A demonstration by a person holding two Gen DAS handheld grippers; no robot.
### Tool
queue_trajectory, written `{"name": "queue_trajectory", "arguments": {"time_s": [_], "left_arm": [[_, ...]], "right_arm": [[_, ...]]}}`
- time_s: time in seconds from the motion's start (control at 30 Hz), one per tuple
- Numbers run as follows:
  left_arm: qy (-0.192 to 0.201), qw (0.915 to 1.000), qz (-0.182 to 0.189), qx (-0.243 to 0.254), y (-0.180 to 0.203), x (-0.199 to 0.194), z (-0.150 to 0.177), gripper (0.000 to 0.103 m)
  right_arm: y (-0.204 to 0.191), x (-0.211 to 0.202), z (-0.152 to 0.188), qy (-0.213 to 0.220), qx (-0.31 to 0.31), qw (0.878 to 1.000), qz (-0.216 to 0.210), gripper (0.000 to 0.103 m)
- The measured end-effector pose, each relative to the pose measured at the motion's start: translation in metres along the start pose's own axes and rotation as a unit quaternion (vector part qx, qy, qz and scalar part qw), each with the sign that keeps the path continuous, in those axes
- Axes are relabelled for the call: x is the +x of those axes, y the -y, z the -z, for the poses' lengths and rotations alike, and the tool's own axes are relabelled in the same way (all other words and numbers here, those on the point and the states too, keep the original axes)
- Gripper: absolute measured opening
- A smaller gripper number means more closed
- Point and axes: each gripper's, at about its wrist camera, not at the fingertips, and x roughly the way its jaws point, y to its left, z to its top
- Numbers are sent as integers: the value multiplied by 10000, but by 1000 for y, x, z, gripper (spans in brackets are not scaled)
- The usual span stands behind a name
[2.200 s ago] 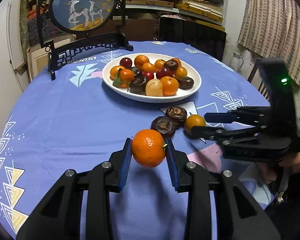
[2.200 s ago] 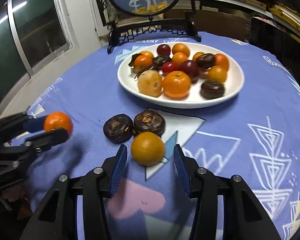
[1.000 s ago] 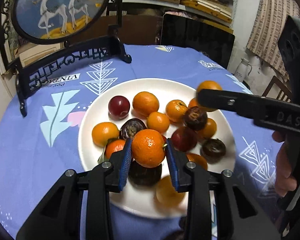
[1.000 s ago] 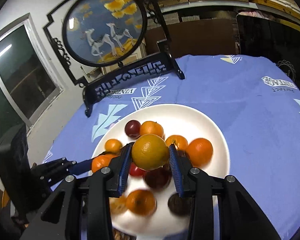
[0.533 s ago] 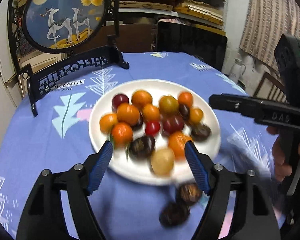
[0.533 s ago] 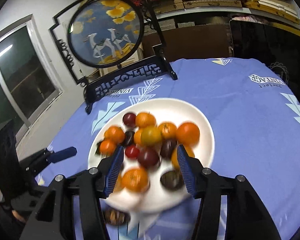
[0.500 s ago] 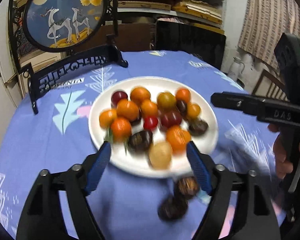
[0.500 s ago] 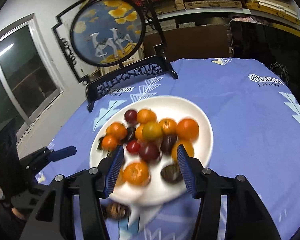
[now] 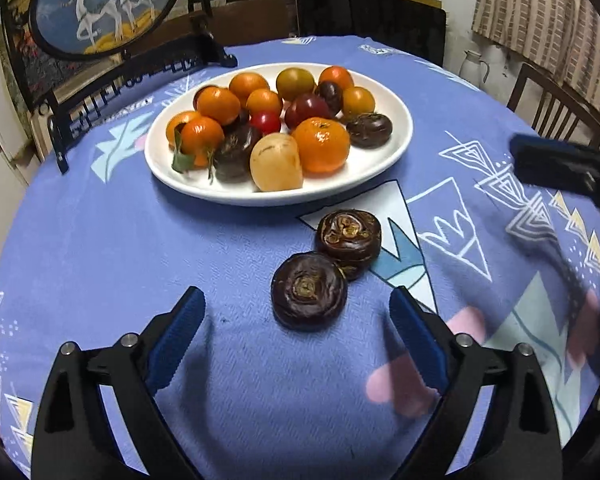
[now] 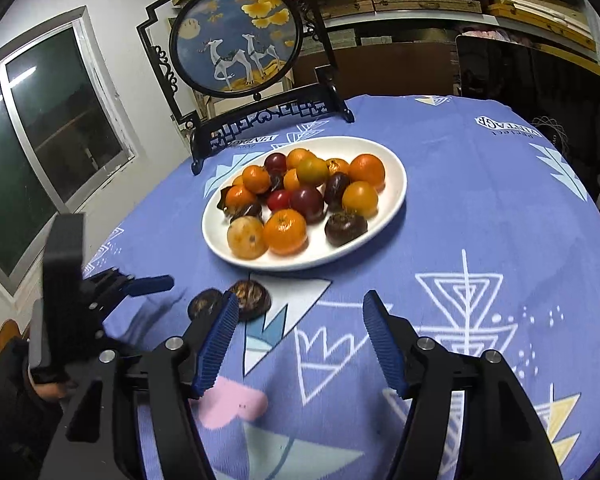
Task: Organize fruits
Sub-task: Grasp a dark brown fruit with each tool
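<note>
The left gripper (image 9: 296, 324) hangs wide and empty just short of the nearer dark fruit (image 9: 309, 290), which touches a second dark fruit (image 9: 348, 236) on the blue tablecloth (image 9: 100, 248). The right gripper (image 10: 296, 340), equally spread and empty, hovers to their right. Beyond lies the white plate (image 9: 396, 148), heaped with fruit. Judging by this, collecting the last two strays is in hand: lower, straddle one, and squeeze gently.

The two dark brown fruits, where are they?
In the left wrist view, the two dark brown fruits lie touching on the tablecloth, just before the white plate.
</note>
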Motion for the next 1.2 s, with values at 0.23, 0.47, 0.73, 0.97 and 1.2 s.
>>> {"name": "queue_trajectory", "arguments": {"time_s": [0.23,0.47,0.73,0.97,1.2], "left_arm": [[-35,10000,-56,-18,-1,6,-4,89],[51,10000,-41,26,0,-2,-1,39],[804,9960,6,-380,-19,-60,11,39],[996,9934,-50,-568,-41,-90,23,39],[956,9933,19,-646,-48,-88,29,39]], "right_arm": [[0,3,7,-85,48,10000,-1,65],[-9,10,7,-148,-66,9999,-5,65],[-37,39,5,-458,-476,9978,67,65],[-77,82,1,-702,-1107,9908,326,65],[-85,113,3,-1031,-1263,9845,640,44]]}}
